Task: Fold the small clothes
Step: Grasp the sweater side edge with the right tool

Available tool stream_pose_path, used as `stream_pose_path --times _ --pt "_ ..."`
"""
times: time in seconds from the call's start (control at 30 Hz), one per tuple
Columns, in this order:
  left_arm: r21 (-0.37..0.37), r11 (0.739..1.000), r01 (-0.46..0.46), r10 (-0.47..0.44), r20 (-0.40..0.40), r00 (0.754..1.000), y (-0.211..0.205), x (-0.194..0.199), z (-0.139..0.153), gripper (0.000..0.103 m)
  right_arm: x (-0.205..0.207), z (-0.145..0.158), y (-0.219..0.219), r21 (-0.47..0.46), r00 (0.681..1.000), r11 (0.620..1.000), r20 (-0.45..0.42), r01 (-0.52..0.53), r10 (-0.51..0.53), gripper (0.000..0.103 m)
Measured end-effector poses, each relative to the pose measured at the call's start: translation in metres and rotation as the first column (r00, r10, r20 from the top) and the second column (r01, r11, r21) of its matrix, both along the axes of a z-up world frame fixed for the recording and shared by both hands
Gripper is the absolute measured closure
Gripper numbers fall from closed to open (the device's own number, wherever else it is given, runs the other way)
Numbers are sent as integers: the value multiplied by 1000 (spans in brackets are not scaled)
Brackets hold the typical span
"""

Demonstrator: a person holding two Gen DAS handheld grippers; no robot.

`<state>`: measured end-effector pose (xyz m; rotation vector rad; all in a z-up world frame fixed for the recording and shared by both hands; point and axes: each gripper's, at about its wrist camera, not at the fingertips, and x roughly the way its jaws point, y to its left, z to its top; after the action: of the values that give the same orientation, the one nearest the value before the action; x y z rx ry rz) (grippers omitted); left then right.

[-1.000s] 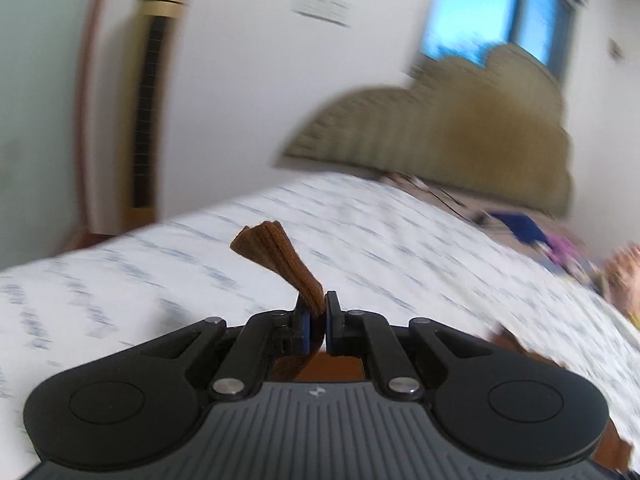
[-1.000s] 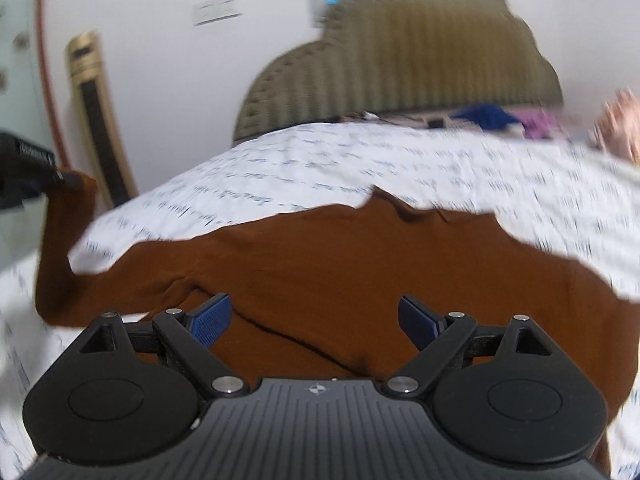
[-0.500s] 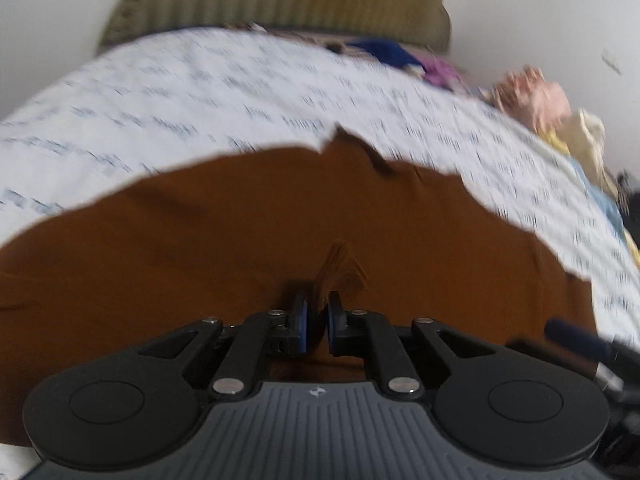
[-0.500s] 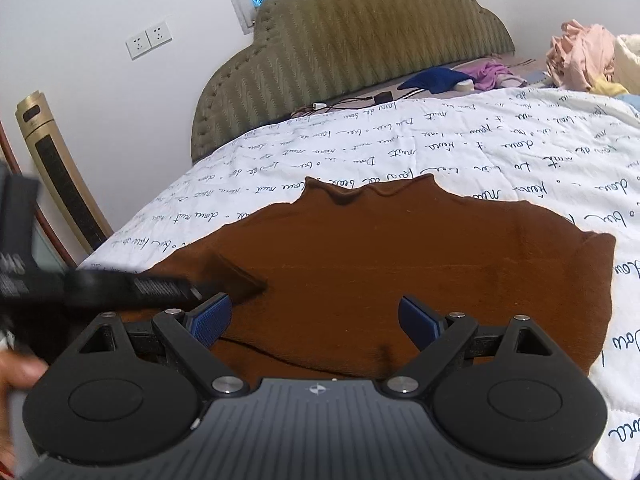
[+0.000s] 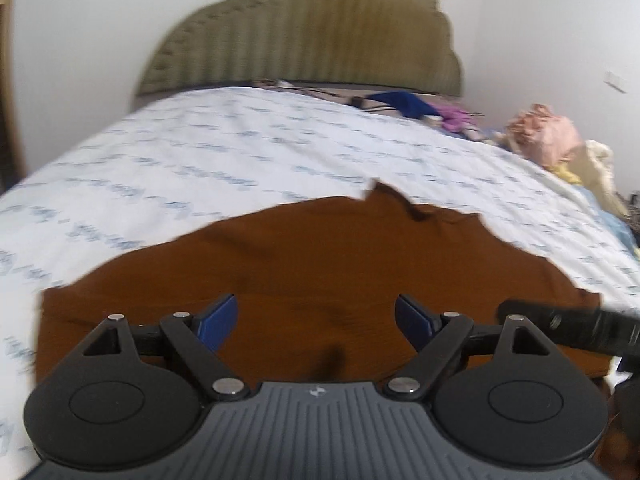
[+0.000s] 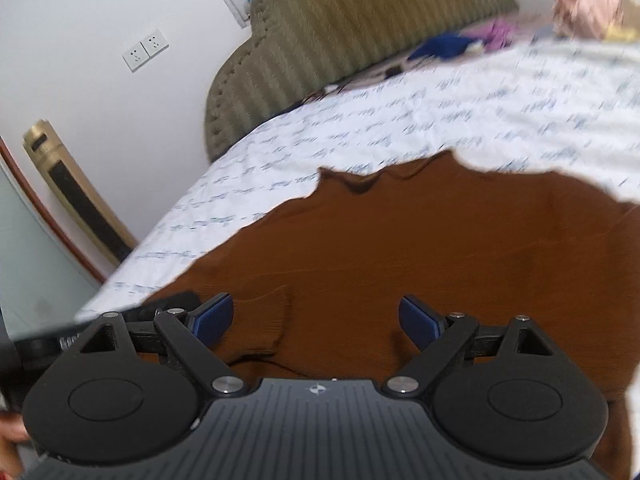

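A brown knit sweater (image 5: 320,256) lies flat on the white printed bedsheet (image 5: 224,148); it also shows in the right wrist view (image 6: 420,248). Its left sleeve is folded in over the body, cuff (image 6: 268,320) lying near the hem. My left gripper (image 5: 316,322) is open and empty just above the sweater's lower part. My right gripper (image 6: 316,320) is open and empty over the same area, next to the folded cuff. The right gripper's finger (image 5: 560,326) shows at the right edge of the left wrist view.
An olive padded headboard (image 5: 312,32) stands at the far end. A pile of clothes (image 5: 548,136) and a blue garment (image 5: 404,104) lie at the bed's far right. A gold tower fan (image 6: 80,200) stands by the left wall.
My left gripper carried the sleeve cuff from the left over onto the sweater body, then opened and let it go. The right gripper stayed open and shifted slightly.
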<state>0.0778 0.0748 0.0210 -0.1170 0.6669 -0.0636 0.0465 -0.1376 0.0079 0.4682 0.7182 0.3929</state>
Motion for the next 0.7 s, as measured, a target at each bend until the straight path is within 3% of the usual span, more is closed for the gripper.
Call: stream_pose_path --times 0.17,0.3,0.53,0.7 --pt "41 999 -29 29 17 999 17 -28 -1 17 24 -20 6 221 986 972 -127 -79 108 20" --pt "112 994 -7 4 35 999 17 -46 -4 17 31 -38 15 342 967 936 -201 -83 160 27" --pt "213 975 65 -73 33 997 0 -57 -17 17 40 -48 27 388 963 920 -225 -54 151 35" --pt "233 969 84 -92 23 995 -7 -57 -23 17 54 -47 40 364 960 929 -233 -62 155 52"
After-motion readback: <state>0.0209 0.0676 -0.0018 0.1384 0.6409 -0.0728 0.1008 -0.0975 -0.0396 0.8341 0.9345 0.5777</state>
